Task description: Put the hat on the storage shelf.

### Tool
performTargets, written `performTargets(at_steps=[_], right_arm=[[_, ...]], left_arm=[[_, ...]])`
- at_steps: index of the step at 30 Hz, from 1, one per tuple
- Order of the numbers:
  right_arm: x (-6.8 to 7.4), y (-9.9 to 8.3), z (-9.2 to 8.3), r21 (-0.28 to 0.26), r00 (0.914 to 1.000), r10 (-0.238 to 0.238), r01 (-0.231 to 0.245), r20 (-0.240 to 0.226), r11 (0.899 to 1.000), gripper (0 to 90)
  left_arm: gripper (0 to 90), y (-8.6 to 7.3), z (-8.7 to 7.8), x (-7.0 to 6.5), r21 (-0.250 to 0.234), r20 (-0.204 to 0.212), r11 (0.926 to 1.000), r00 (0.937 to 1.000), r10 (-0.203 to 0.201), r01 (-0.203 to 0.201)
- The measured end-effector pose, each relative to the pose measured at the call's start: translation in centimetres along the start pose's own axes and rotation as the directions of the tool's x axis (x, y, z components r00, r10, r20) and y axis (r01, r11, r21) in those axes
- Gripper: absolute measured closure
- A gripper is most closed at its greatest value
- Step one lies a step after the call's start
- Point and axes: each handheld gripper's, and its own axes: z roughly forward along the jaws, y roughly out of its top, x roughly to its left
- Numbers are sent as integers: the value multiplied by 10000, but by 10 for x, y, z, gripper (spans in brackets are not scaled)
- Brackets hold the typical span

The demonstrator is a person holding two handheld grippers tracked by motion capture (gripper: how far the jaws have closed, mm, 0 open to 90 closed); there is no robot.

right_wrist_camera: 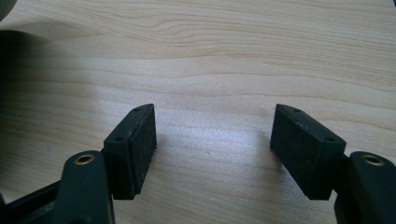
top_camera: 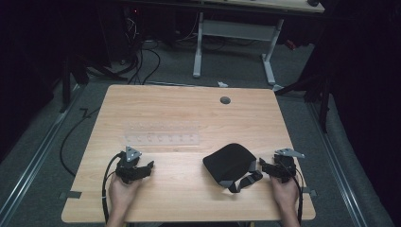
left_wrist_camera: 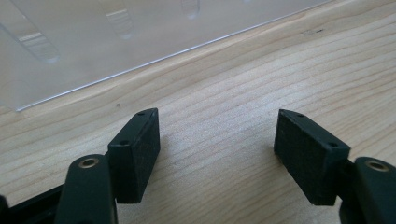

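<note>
A black pouch (top_camera: 229, 162) with a strap lies on the wooden table (top_camera: 189, 109) at the front right. A clear plastic tray (top_camera: 162, 134) with small wells rests left of centre, and its near edge (left_wrist_camera: 116, 42) runs across the top of the left gripper view. My left gripper (top_camera: 140, 166) rests on the table just in front of the tray, jaws open, with bare wood between the pads (left_wrist_camera: 140, 154). My right gripper (top_camera: 267, 166) sits just right of the pouch, also open and empty, its pads (right_wrist_camera: 135, 149) over bare wood.
A grey grommet (top_camera: 225, 100) is set in the far part of the tabletop. Beyond the table stand the white legs of another desk (top_camera: 231, 42), with cables on the floor (top_camera: 142, 61). A dark pouch edge (right_wrist_camera: 7, 35) shows at the left in the right gripper view.
</note>
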Motion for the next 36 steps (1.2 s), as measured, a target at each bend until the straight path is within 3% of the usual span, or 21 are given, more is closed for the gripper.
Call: performTargets(at_steps=[21,36], right_arm=[[-1,0,0,40,9995,-221,222,-205,9997,295],[-8,-3,-8,-280,9982,369,-382,-467,9989,416]], left_arm=[[307,0,0,0,-10,-55,10000,10000,-26,26],[300,0,0,0,-20,-87,10000,9999,-62,62]])
